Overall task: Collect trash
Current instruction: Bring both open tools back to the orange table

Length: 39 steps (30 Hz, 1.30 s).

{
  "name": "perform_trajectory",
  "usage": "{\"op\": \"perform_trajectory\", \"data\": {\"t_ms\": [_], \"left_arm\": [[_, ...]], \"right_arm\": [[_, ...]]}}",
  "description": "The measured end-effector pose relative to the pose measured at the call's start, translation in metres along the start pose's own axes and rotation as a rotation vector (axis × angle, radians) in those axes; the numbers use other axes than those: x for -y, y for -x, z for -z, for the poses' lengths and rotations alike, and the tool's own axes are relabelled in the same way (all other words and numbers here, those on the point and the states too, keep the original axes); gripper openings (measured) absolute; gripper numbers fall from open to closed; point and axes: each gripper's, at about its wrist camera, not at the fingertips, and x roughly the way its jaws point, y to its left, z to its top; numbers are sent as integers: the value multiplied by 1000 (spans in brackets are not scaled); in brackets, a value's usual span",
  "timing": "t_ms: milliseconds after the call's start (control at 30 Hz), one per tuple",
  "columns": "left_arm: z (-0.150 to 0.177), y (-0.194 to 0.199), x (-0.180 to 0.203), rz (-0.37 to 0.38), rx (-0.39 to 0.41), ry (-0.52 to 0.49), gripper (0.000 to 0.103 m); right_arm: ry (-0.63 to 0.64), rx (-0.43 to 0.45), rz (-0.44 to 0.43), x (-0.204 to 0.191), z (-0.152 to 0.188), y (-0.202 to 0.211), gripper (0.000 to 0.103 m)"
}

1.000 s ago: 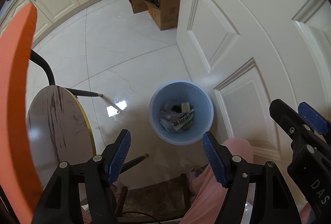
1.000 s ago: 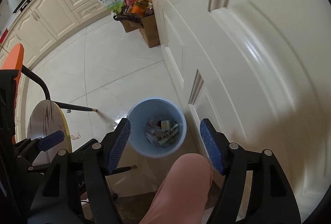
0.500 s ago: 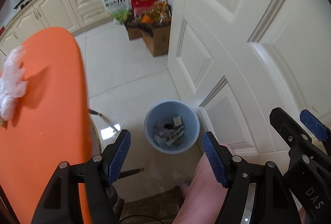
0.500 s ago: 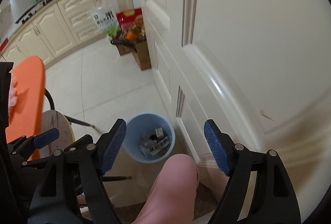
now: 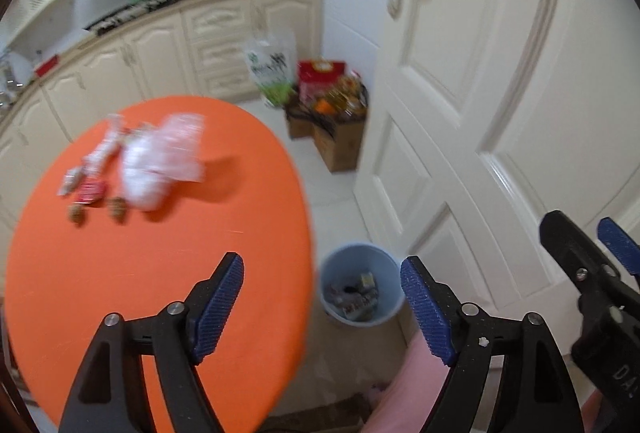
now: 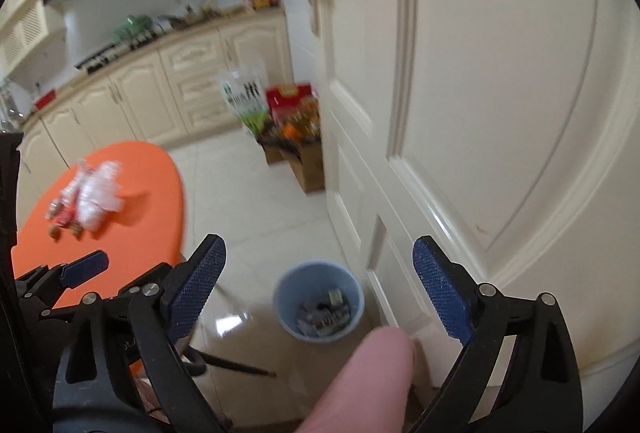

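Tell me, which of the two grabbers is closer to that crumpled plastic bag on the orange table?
Left. The left gripper hangs over the orange table's near edge, with the plastic bag ahead. The right gripper is off the table, above the floor near the blue bin.

Cream kitchen cabinets (image 6: 160, 97), glossy white floor tiles (image 6: 256, 209), a panelled white door (image 6: 500, 113).

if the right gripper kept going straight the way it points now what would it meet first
Probably the blue trash bin on the floor beside the door. The right gripper is opening with nothing between its fingers, and the bin sits in that gap. Depth is unclear, so floor just short of it is possible.
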Motion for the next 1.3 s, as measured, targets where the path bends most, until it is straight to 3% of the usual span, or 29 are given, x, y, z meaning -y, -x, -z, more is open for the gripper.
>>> {"op": "perform_trajectory", "data": {"t_ms": [300, 567, 800, 900, 967, 1100, 1167, 1300], "left_arm": [[41, 71, -55, -87, 88, 120, 81], [82, 122, -99, -172, 168, 222, 89], [100, 129, -143, -286, 169, 333, 90], [100, 121, -163, -291, 142, 370, 91], [94, 114, -178, -296, 125, 389, 90], [84, 98, -201, -305, 91, 407, 90], [76, 87, -212, -299, 70, 415, 90], [52, 60, -241, -282, 23, 424, 90]], "right_arm": [[79, 66, -100, -53, 10, 38, 94], [164, 73, -181, -104, 23, 54, 95], [245, 33, -283, -159, 28, 42, 95], [259, -9, -350, -183, 27, 27, 94], [284, -46, -381, -204, 27, 13, 83], [341, -108, -433, -244, 28, -14, 71], [377, -151, -458, -268, 28, -33, 57], [412, -242, -486, -302, 28, -75, 47]]}}
